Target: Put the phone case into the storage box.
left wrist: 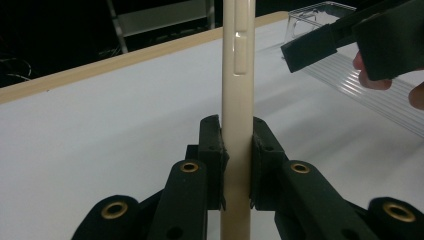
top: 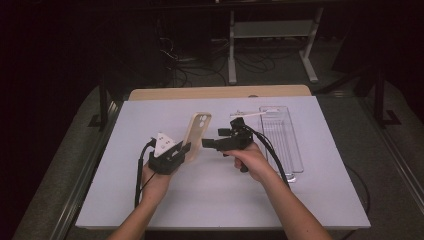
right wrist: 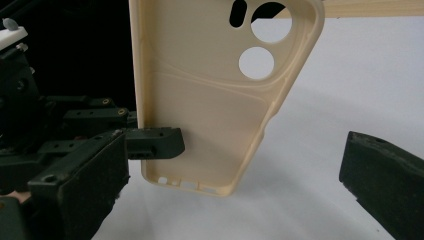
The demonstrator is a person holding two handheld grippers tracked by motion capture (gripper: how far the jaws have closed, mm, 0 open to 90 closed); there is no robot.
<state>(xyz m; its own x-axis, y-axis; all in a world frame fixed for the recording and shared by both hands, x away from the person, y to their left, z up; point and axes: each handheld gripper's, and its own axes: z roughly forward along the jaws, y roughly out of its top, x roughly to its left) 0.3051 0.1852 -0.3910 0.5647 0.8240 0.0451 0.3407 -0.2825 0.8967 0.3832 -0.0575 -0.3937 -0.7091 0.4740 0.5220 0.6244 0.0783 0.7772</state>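
A cream phone case [top: 199, 131] stands upright above the white table [top: 225, 195], held by its lower edge. My left gripper [top: 185, 149] is shut on it; in the left gripper view both pads press the case's thin edge [left wrist: 236, 100]. My right gripper [top: 207, 143] points left at the case from close by, its jaws wide open and touching nothing. In the right gripper view the hollow inside of the case [right wrist: 210, 110], with its camera holes, faces me between my two spread fingers [right wrist: 80, 190], and one jaw of the left gripper [right wrist: 155, 142] clamps its lower left edge.
A clear plastic tray [top: 282, 135] lies on the table to the right of my right hand; it also shows in the left gripper view as the tray [left wrist: 350, 85] behind the right gripper's finger [left wrist: 312, 47]. A wooden table edge [top: 220, 92] runs along the back.
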